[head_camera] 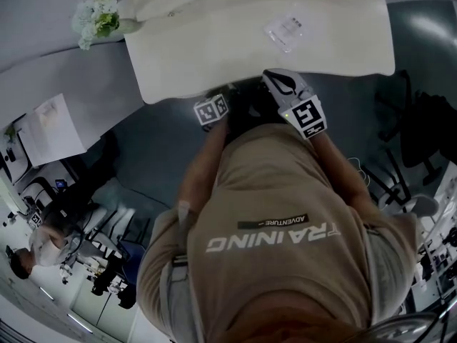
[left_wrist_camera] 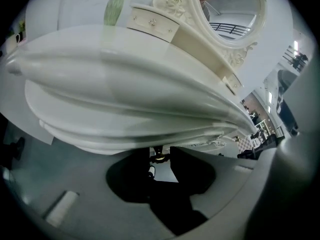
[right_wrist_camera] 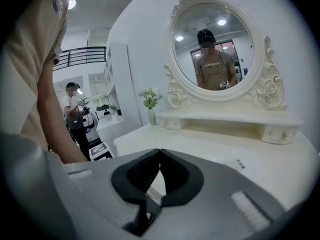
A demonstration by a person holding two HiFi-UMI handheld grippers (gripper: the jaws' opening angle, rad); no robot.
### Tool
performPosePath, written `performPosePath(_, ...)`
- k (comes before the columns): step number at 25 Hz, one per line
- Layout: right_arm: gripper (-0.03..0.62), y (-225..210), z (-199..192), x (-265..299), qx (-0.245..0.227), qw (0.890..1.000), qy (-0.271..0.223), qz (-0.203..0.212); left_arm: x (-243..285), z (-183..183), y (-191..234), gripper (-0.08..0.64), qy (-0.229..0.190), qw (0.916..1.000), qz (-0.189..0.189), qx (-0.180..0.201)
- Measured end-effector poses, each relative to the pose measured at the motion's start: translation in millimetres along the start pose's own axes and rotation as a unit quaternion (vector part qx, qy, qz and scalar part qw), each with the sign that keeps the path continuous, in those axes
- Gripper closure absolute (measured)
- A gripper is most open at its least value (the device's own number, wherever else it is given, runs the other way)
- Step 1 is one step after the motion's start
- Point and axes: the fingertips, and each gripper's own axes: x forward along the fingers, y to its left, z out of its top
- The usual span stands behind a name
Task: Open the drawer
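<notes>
The table (left_wrist_camera: 125, 79) is overhanging the left gripper (left_wrist_camera: 160, 149), and the drawer (left_wrist_camera: 208, 143) is sitting closed just ahead of the jaws, under that edge. The right gripper (right_wrist_camera: 160, 151) is idling higher, over the tabletop, jaws together on nothing. The left jaws are, it seems, pinching the knob (left_wrist_camera: 159, 157) at their very tips. The pull is likely beginning. It should be going straight back along the jaws, level and firmly clamped, since so small a knob risks slipping out of a tip hold.
</notes>
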Motion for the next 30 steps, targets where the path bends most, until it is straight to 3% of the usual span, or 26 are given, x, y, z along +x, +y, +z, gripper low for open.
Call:
performPosePath(11,0.589,14,3,-12,0.004,1.000,-0.009,-0.019,-13,-32,-3,0.425,0.032,0.9994,-0.007,0.008)
performPosePath(20,0.589,78,3,-34,-0.006,0.998,0.014,-0.058,-31,-70,1,0.425,0.041,0.9988,-0.026,0.011)
performPosePath(30,0.589,138,-30,-71,0.023,0.993,0.040,-0.107,-56,-104,9,0.425,0.052,0.9978,-0.041,0.008)
